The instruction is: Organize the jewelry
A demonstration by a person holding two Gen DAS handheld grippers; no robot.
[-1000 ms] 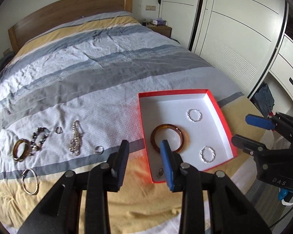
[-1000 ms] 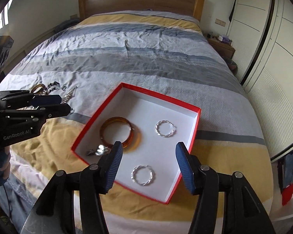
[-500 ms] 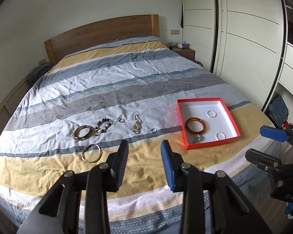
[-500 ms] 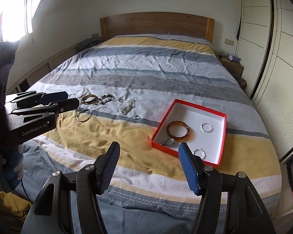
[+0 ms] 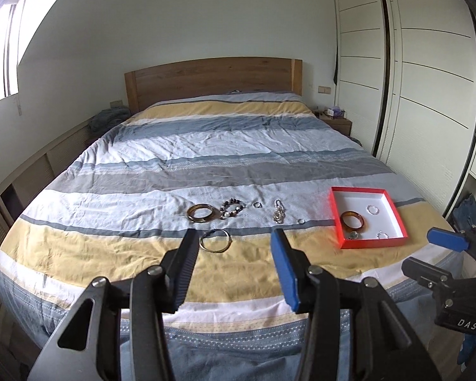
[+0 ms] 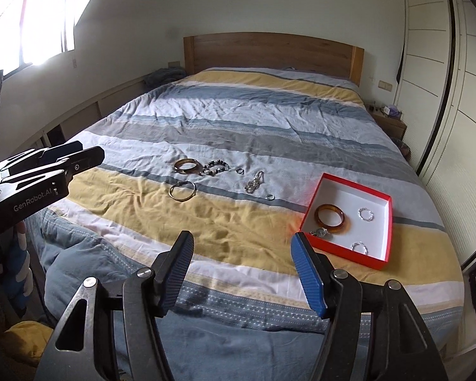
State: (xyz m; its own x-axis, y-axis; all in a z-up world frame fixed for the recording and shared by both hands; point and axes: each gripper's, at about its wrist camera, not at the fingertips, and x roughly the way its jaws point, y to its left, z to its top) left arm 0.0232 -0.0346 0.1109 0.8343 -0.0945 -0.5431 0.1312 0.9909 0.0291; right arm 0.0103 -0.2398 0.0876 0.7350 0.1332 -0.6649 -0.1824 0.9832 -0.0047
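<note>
Both grippers, left gripper [image 5: 233, 266] and right gripper [image 6: 241, 265], jaws just widened and empty, off the striped bed's [image 5: 206, 146] foot edge, red cardboard tray [image 6: 384, 262] with amber bangle [image 6: 330, 218] near its right edge, loose bracelets [image 5: 201, 213] mid-bed

Bedroom in home. Big bed [image 5: 206, 165] with striped blue, grey, yellow cover fills room. Wooden headboard [image 5: 212, 77] against white wall. Tall white wardrobe doors [image 5: 428, 79] along right side. Small bedside table [image 5: 338, 124] in corner beside bed. Bright window [image 6: 44, 16] on left wall. Light switch [image 5: 324, 89] near headboard.
</note>
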